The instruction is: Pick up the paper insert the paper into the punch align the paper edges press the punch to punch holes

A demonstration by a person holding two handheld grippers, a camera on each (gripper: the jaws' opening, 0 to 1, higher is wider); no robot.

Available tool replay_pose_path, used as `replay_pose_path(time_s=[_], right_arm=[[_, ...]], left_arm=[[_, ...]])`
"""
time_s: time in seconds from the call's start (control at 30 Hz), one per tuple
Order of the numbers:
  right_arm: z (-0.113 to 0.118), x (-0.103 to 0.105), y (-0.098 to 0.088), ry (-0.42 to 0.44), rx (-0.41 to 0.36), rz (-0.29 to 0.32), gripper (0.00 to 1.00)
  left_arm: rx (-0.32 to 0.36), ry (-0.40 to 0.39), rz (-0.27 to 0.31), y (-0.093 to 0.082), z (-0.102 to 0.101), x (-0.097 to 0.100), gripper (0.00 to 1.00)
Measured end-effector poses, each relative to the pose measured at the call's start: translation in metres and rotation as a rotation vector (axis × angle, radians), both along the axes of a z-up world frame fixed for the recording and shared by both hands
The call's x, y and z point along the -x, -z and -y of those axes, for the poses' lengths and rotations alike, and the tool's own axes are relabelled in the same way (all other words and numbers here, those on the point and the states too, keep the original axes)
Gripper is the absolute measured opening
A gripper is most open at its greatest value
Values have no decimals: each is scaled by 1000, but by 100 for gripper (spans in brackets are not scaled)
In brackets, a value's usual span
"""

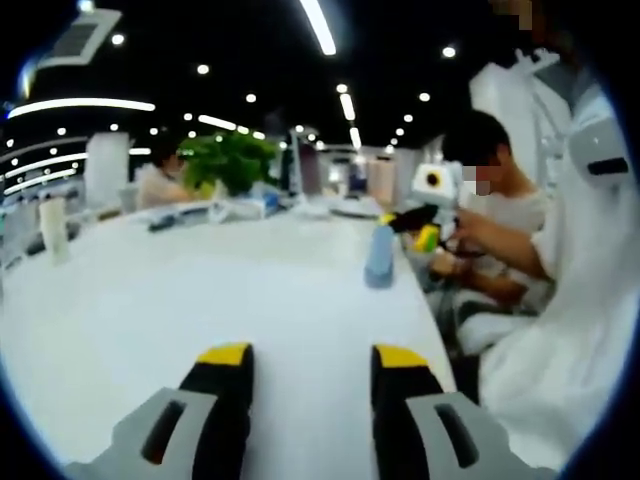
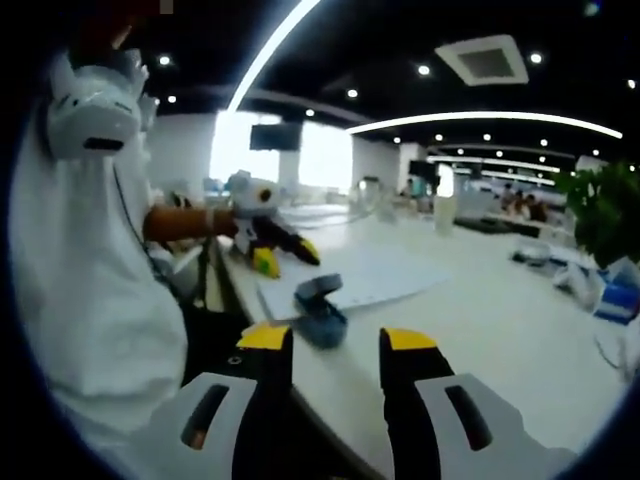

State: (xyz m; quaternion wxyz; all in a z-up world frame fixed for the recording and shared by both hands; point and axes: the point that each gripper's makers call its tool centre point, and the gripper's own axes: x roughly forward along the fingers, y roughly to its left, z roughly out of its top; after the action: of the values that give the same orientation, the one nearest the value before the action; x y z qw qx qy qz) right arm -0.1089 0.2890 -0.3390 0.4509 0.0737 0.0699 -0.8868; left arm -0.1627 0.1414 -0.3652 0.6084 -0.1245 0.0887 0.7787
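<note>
**Both grippers empty above the white table**

The left gripper (image 1: 312, 358) has its yellow-tipped black jaws spread, holding nothing, over the white table (image 1: 200, 300). The right gripper (image 2: 337, 342) is likewise spread and empty at the table edge. Just beyond it the blue hole punch (image 2: 320, 308) sits against the white paper sheet (image 2: 365, 282). A potted green plant (image 1: 230, 160) stands farther off.

Blue punch (image 2: 320, 308) sits on the white paper (image 2: 365, 282), apparently at its corner.

Blue punch (image 2: 320, 308) and white paper (image 2: 375, 280) on a white desk (image 1: 180, 300); green plant (image 1: 230, 160); yellow-tipped black hand-held gripper (image 2: 338, 345).
</note>
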Motion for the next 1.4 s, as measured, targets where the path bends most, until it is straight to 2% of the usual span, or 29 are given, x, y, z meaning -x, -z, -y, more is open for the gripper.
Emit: replay_pose_path(time_s=[0.1,0.33,0.6,0.7,0.8,1.0,1.23,1.3,1.4], right_arm=[[5,-1,-1,-20,10,12,37],[23,2,15,-104,-59,47,38],[32,18,20,-192,-88,63,36],[36,17,24,-243,-104,73,34],[38,17,31,-259,-141,72,33],[38,14,29,-292,-138,46,23],[39,14,30,-308,-138,47,23],[39,12,30,-324,-122,75,22],[39,10,29,-339,-118,71,22]], left_arm=[[1,-2,-1,1,4,7,47],[3,-4,-4,3,11,16,45],[8,1,-15,4,11,19,45],[9,3,-14,5,11,20,45],[11,5,-16,6,11,20,45],[14,7,-15,6,10,20,45],[12,6,-16,6,9,20,45],[12,5,-16,6,9,20,45],[12,3,-17,6,9,20,45]])
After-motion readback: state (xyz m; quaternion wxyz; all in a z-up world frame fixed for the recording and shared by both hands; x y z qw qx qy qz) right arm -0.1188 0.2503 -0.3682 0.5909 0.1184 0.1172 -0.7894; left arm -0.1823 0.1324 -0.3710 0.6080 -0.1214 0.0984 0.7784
